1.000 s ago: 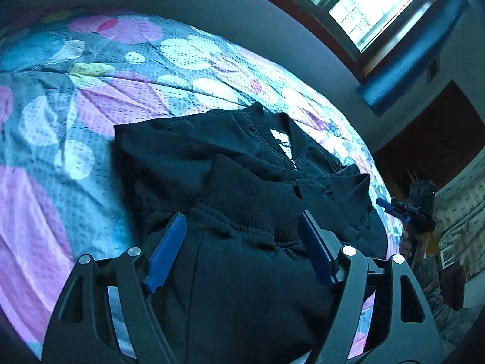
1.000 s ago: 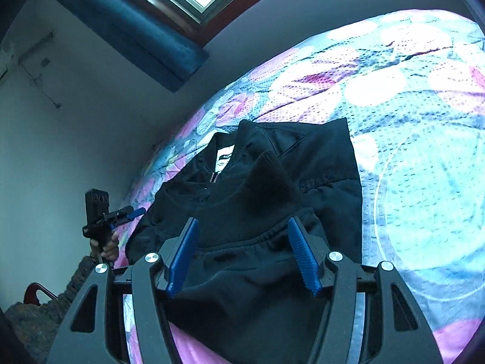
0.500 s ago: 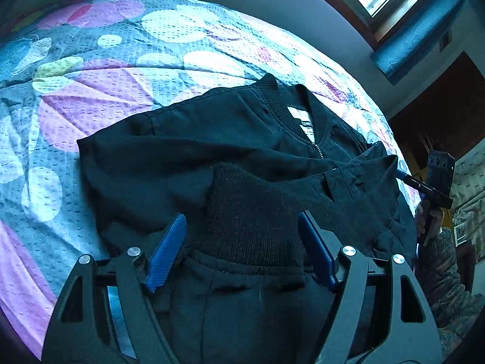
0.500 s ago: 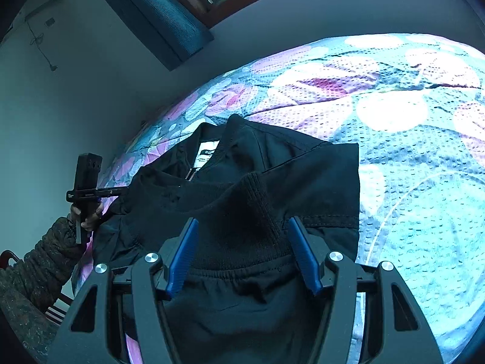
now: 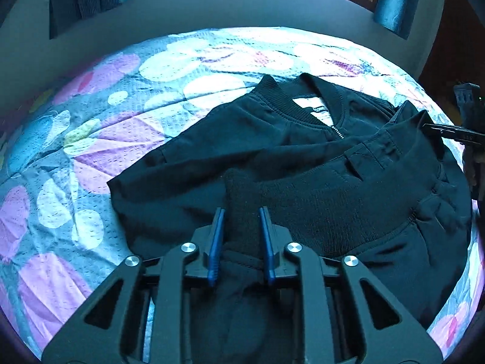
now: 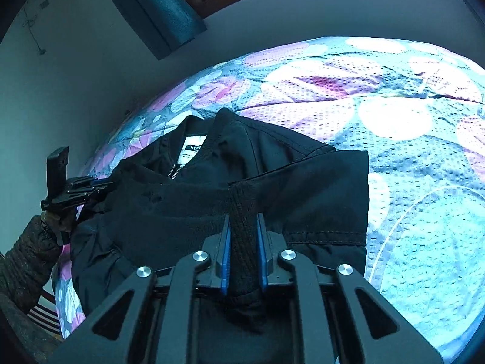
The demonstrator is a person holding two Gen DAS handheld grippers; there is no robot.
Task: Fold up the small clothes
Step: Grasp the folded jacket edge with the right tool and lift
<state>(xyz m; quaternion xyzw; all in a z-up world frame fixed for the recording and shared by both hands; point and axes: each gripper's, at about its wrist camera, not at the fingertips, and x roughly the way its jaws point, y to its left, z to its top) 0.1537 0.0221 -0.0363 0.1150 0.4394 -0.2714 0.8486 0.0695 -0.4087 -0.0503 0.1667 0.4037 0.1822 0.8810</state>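
A small black zip jacket (image 5: 242, 130) lies on the bed, collar with a white label away from me; it also shows in the right wrist view (image 6: 303, 176). Its ribbed bottom hem (image 5: 327, 200) is folded up over the body. My left gripper (image 5: 241, 221) is shut on the left end of that hem. My right gripper (image 6: 244, 227) is shut on the right end of the hem (image 6: 242, 209). Each gripper shows at the edge of the other's view, the right one (image 5: 466, 121) and the left one (image 6: 72, 191).
The floral quilted bedspread (image 5: 121, 121) in purple, blue and white covers the bed (image 6: 409, 151). A grey wall and a window with blue curtains (image 6: 157, 9) lie behind. The person's sleeve (image 6: 27, 257) is at the lower left of the right wrist view.
Both grippers have closed on the ends of the ribbed hem, which were between open jaws before. The hem has been carried further up over the jacket towards the collar.
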